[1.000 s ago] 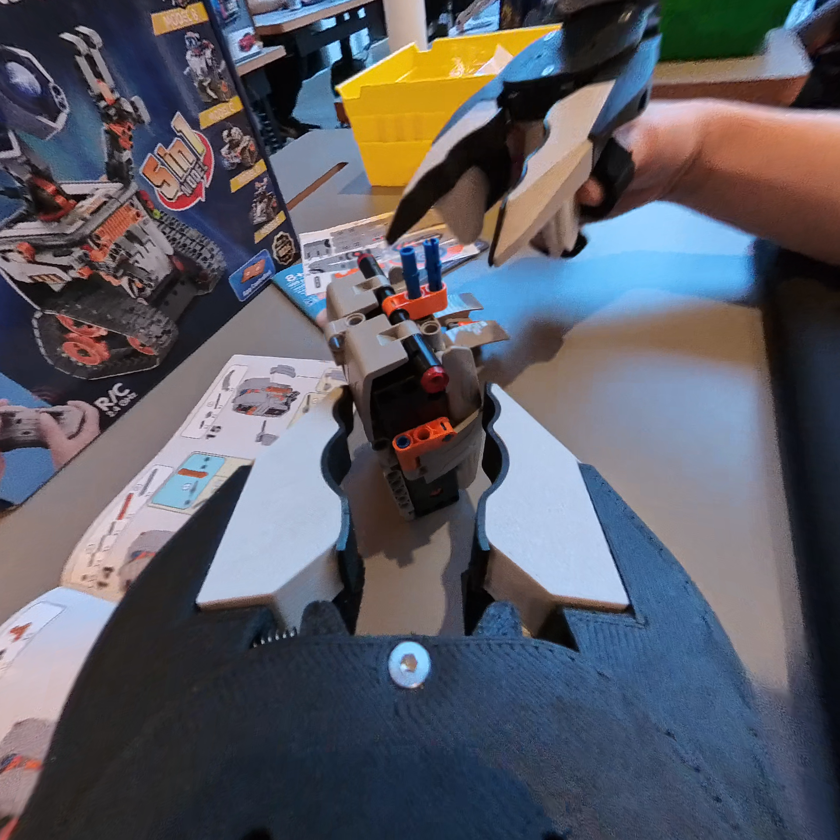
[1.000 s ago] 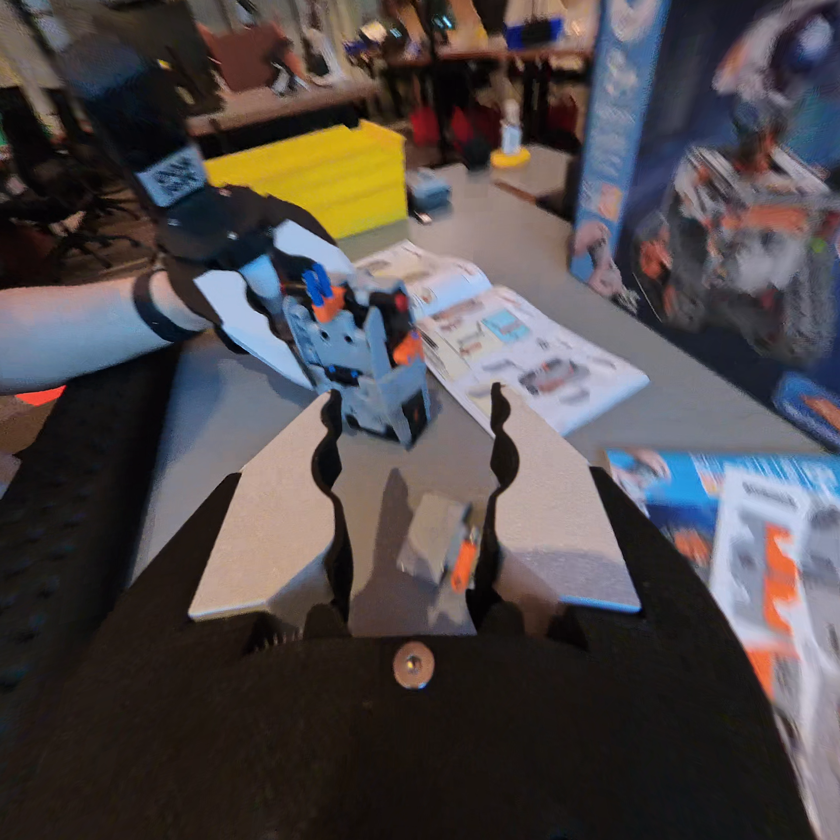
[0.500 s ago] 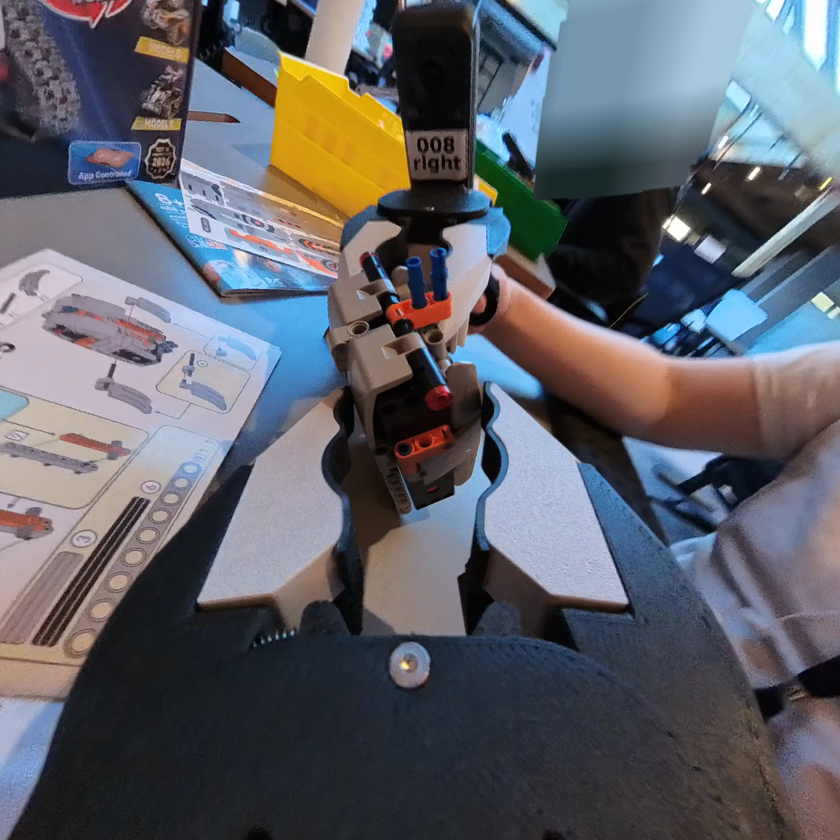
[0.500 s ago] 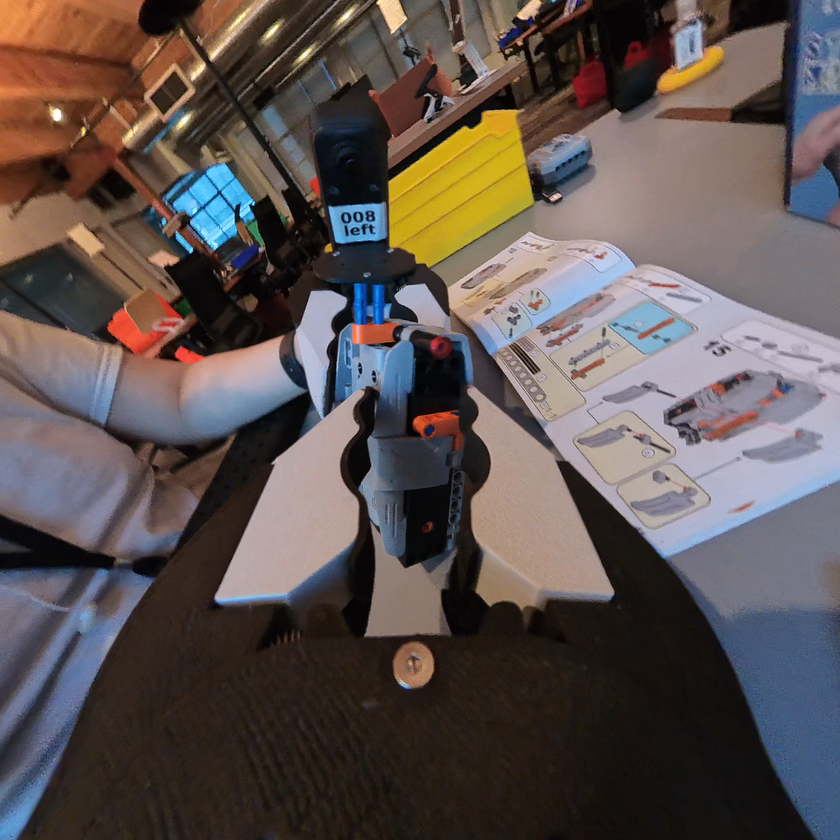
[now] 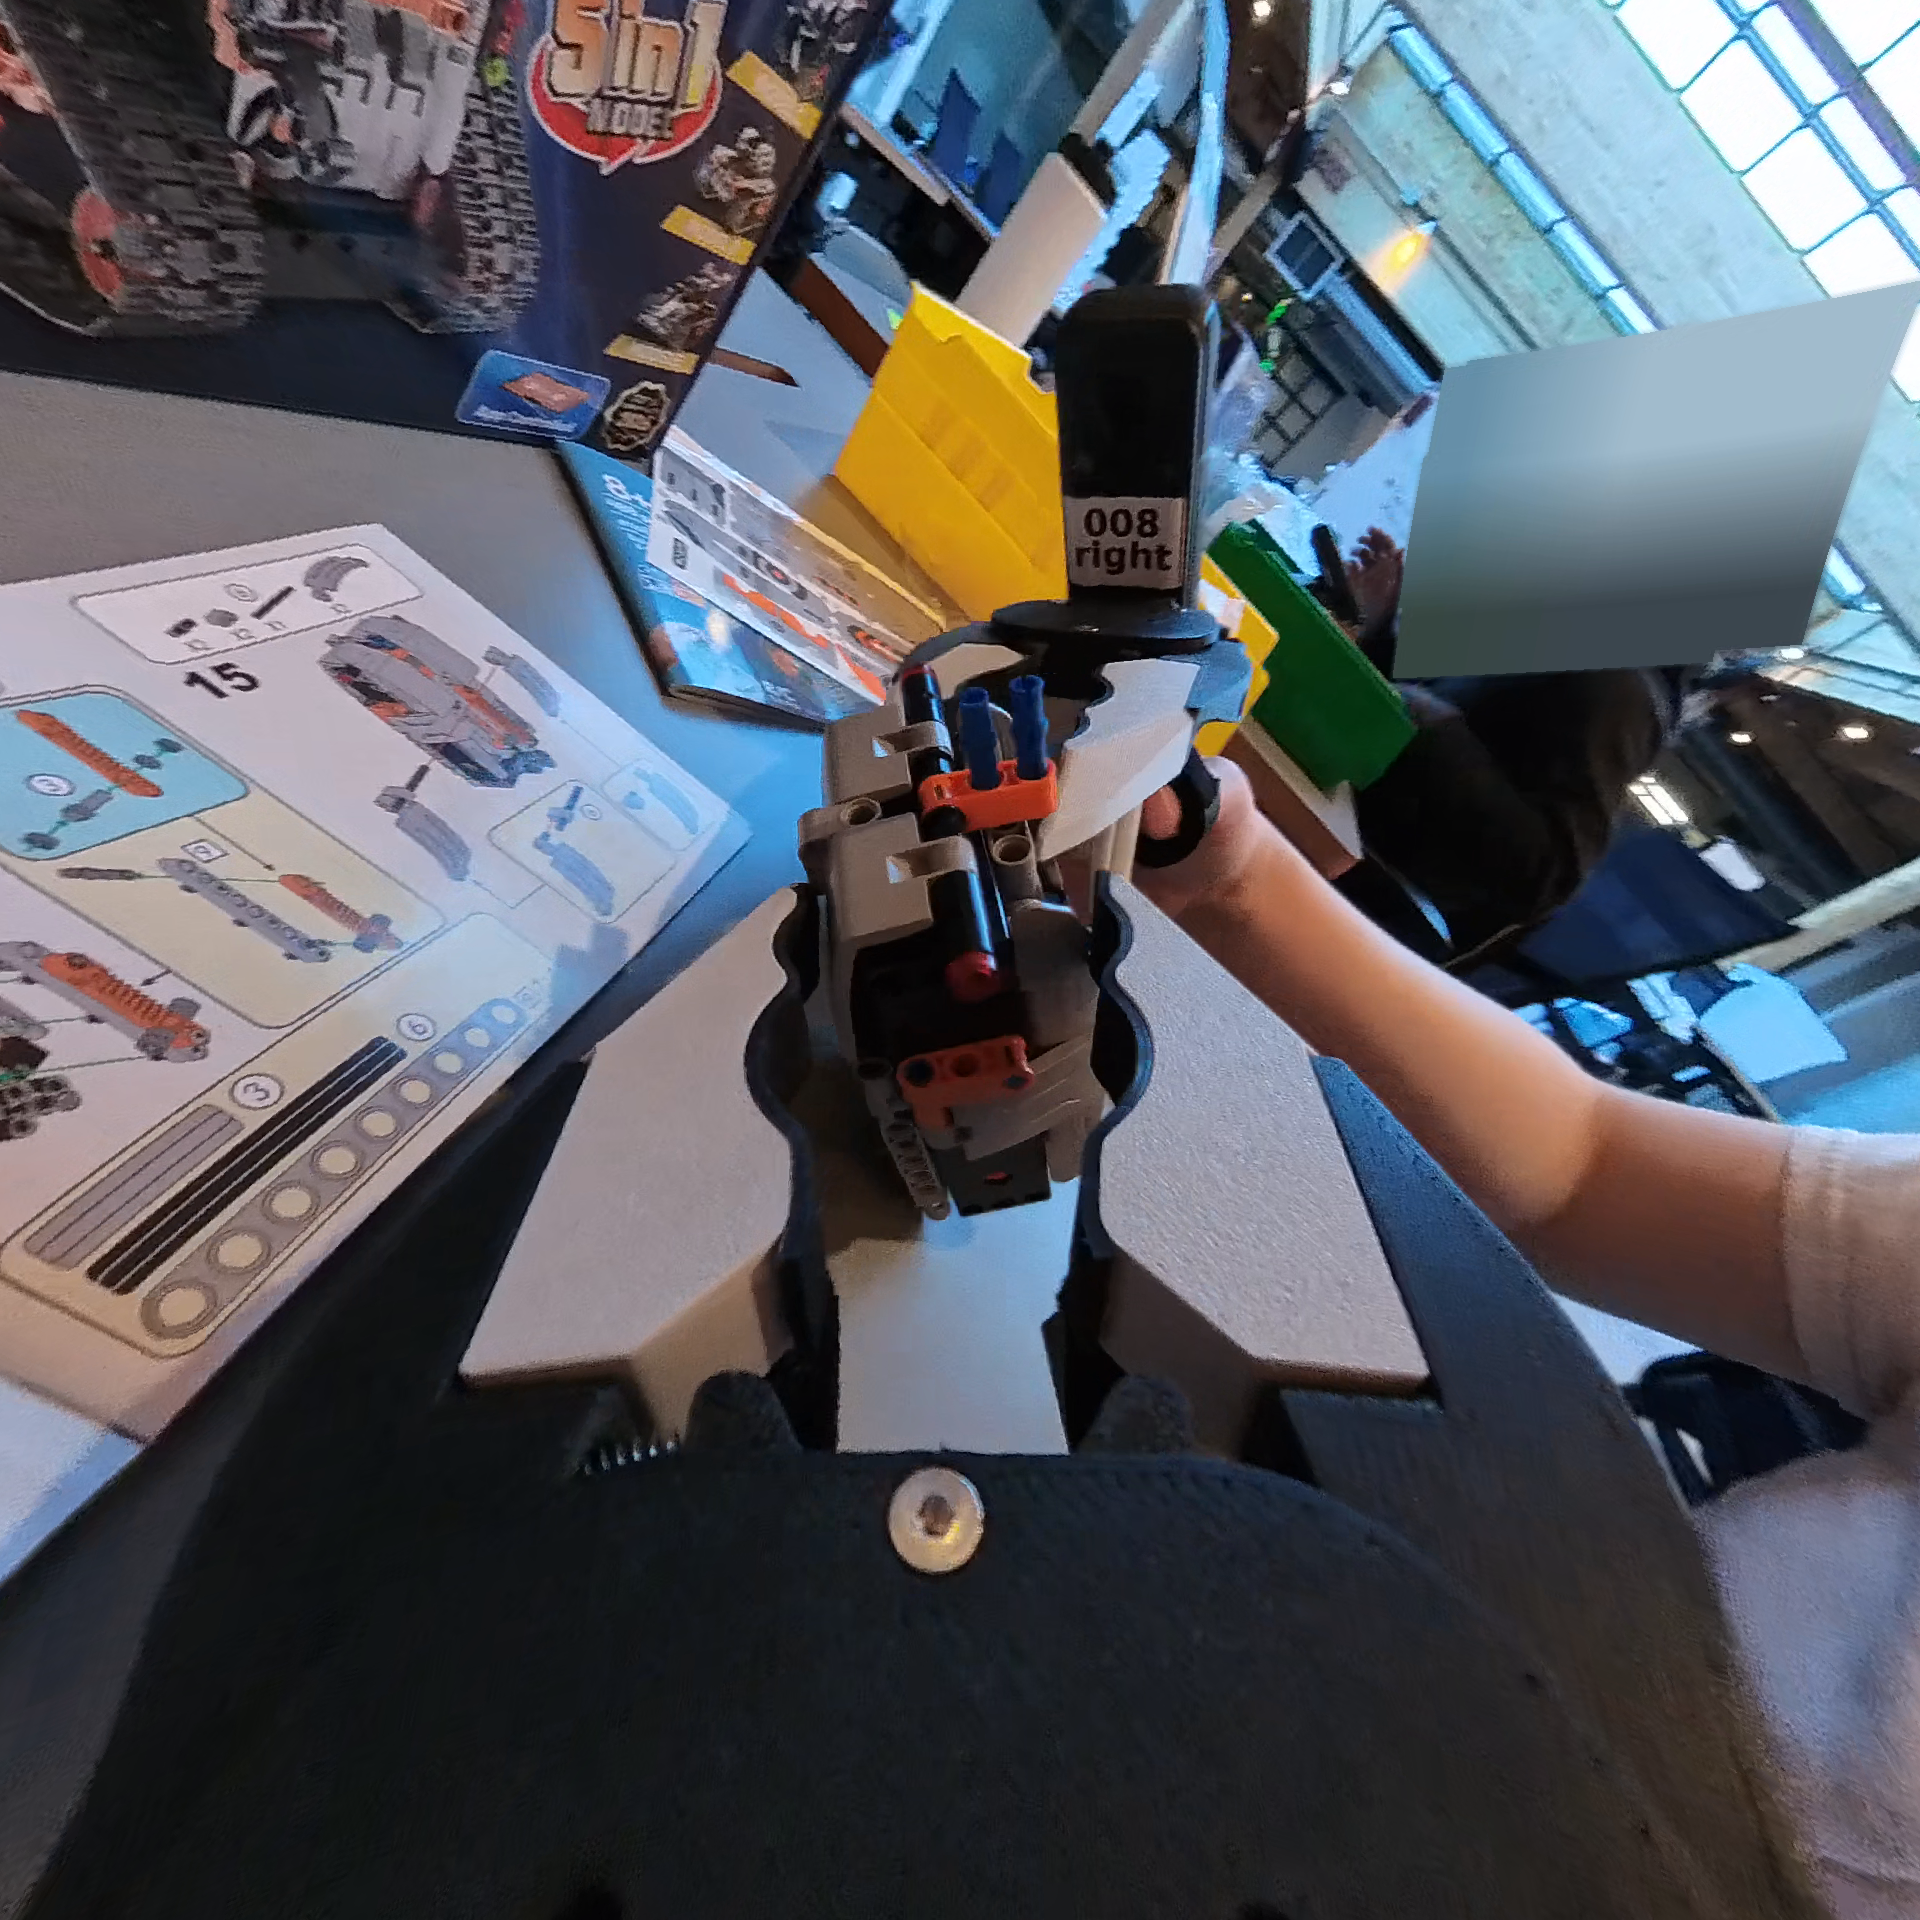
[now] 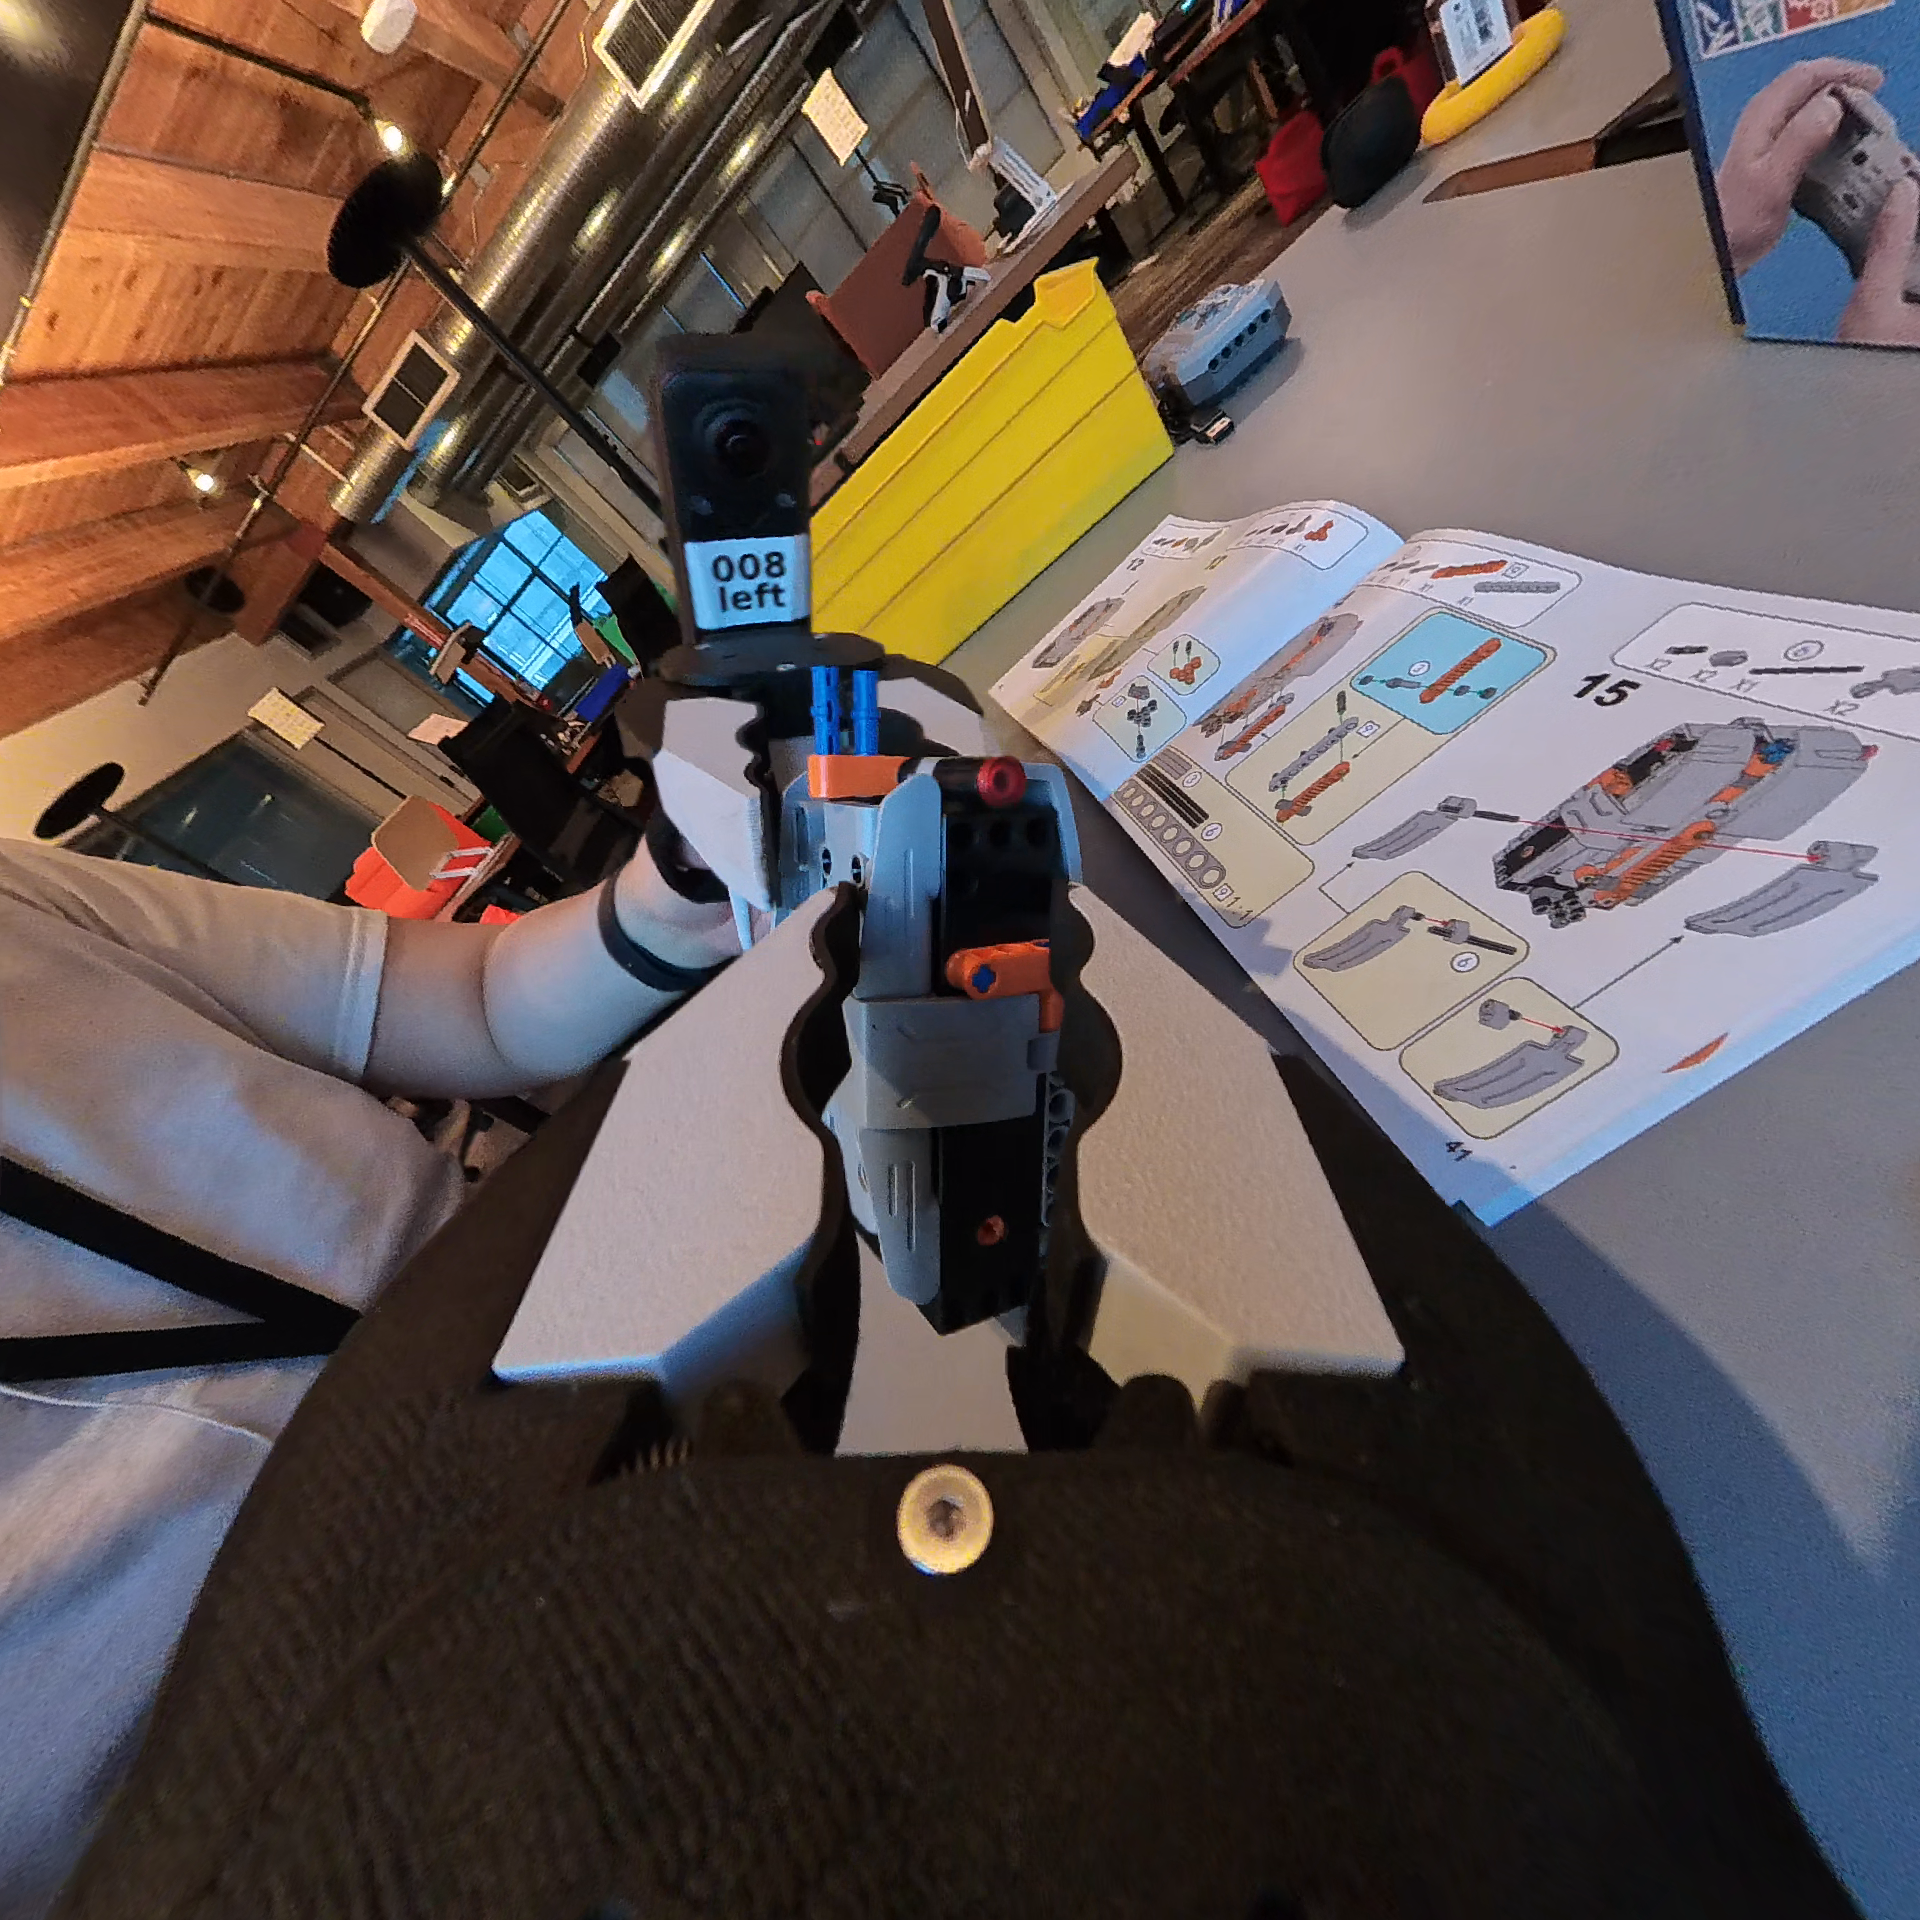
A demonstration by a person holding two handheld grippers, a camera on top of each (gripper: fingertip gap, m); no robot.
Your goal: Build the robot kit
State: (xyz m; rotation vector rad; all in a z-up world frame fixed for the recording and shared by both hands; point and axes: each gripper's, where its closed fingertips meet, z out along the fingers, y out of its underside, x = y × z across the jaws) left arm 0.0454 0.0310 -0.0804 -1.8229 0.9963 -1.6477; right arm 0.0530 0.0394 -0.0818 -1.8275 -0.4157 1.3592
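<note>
Fingers of my left gripper [image 5: 940,1039] press on both sides of the grey, black and orange brick model [image 5: 951,997], held mid-frame in the left wrist view. Beyond it the right gripper [image 5: 1081,769] meets the model's far end, its pale finger against the orange connector carrying two blue pins [image 5: 1003,717]. The open instruction booklet [image 5: 291,883] fills the left of the frame on the grey table [image 5: 260,457]; the toy box [image 5: 364,156] stands along the upper left, the yellow bin [image 5: 956,457] above centre. Free room lies to the right, past the table edge.

Right wrist view: my right gripper [image 6: 951,1049] clamps the same model [image 6: 956,1039] from the opposite end, with the left gripper [image 6: 790,790] behind it. Only this view shows a grey device [image 6: 1221,348] beside the yellow bin [image 6: 987,478], and bare table lower right beyond the booklet [image 6: 1507,852].

Half a second ago the hold was the same; both views have since tilted, with the model raised a little farther off the table.
</note>
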